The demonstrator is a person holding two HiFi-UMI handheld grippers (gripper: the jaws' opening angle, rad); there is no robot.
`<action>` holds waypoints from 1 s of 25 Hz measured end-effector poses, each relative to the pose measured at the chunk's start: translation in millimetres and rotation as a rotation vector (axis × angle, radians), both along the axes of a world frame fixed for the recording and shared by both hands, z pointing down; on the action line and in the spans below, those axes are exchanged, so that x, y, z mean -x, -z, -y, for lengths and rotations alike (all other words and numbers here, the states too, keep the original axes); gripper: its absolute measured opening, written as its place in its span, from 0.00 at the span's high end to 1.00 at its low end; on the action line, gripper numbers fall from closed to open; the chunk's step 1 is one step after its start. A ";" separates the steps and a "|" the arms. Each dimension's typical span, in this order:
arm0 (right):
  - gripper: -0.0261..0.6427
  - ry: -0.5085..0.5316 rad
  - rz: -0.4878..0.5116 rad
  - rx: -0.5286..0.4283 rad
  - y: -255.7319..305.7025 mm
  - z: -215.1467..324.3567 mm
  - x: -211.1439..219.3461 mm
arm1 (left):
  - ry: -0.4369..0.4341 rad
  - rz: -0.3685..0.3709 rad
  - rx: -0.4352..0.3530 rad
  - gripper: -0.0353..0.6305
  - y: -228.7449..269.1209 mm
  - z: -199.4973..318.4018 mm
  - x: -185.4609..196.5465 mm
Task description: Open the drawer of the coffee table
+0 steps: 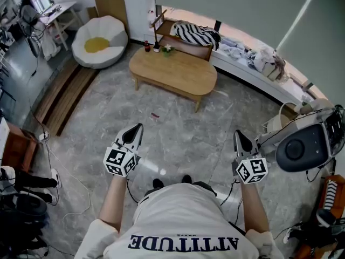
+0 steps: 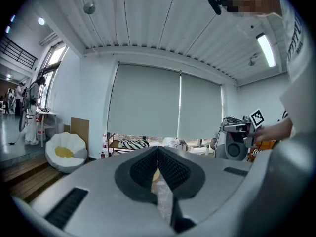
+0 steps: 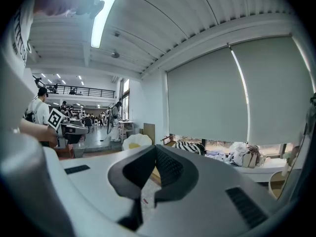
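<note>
The left gripper [image 1: 138, 127] and right gripper [image 1: 237, 135] are both closed tight, with nothing held. The coffee table [image 1: 173, 70] stands well ahead of both, its drawer probably too small to make out. Only the gripper views catch the blinds [image 2: 148, 100]; only the head view reads "ATTITUDE" on the shirt [image 1: 183, 220].

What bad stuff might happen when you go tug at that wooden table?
Tugging hard might jolt the oval wooden coffee table and topple the small dark bottle and little plant at its far edge. Walking over, a foot might slip on the small pink scrap lying on the way.
</note>
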State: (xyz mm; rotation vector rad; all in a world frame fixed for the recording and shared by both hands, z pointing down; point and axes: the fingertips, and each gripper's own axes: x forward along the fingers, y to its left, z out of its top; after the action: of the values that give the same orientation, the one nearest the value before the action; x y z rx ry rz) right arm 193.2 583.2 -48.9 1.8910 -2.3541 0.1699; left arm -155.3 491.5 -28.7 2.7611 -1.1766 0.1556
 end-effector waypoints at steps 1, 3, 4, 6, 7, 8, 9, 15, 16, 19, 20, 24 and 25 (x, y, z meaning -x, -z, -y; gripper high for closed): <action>0.93 0.000 0.001 0.000 0.4 -0.8 1.4 | -0.001 0.000 0.000 0.92 0.2 -0.7 1.0; 0.93 -0.003 0.004 0.001 0.2 -2.3 4.2 | -0.004 0.000 0.000 0.92 -0.3 -1.9 3.3; 0.93 -0.005 0.007 0.001 -0.3 -2.5 5.2 | -0.006 0.001 0.000 0.92 -0.7 -1.9 4.0; 0.93 -0.008 0.012 0.005 -1.7 -2.1 7.3 | -0.010 0.001 0.001 0.92 -1.6 -0.9 5.2; 0.93 -0.007 0.014 0.007 -2.3 -2.3 8.8 | -0.011 0.000 0.001 0.92 -1.8 -0.6 5.8; 0.93 -0.004 0.014 0.008 -2.6 -2.9 10.5 | -0.012 0.000 0.001 0.92 -1.7 -0.8 6.6; 0.93 -0.001 0.013 0.009 -2.5 -3.8 12.2 | -0.013 -0.001 0.001 0.92 -1.3 -1.1 7.3; 0.93 -0.004 0.006 0.017 -2.2 -7.2 24.9 | -0.024 -0.003 0.009 0.92 -3.4 -3.8 16.8; 0.93 -0.007 0.007 0.019 -2.5 -7.3 27.5 | -0.026 -0.003 0.012 0.92 -4.3 -3.8 19.3; 0.93 -0.015 0.008 0.027 -4.2 -7.4 34.2 | -0.031 -0.001 0.019 0.92 -6.4 -3.5 26.3; 0.93 -0.017 0.008 0.030 -5.6 -7.9 36.5 | -0.032 0.001 0.021 0.92 -7.5 -3.9 28.6; 0.93 -0.017 0.009 0.037 -12.2 -10.2 50.8 | -0.038 0.005 0.022 0.92 -12.5 -6.0 41.7; 0.93 -0.016 0.010 0.039 -12.9 -10.5 55.9 | -0.039 0.005 0.023 0.92 -13.0 -6.1 46.2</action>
State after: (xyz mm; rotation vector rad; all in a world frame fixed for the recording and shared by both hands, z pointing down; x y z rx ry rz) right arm 137.3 593.7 -36.0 1.8964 -2.3249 0.2250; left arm -201.5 497.6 -15.7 2.7670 -1.1156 0.1793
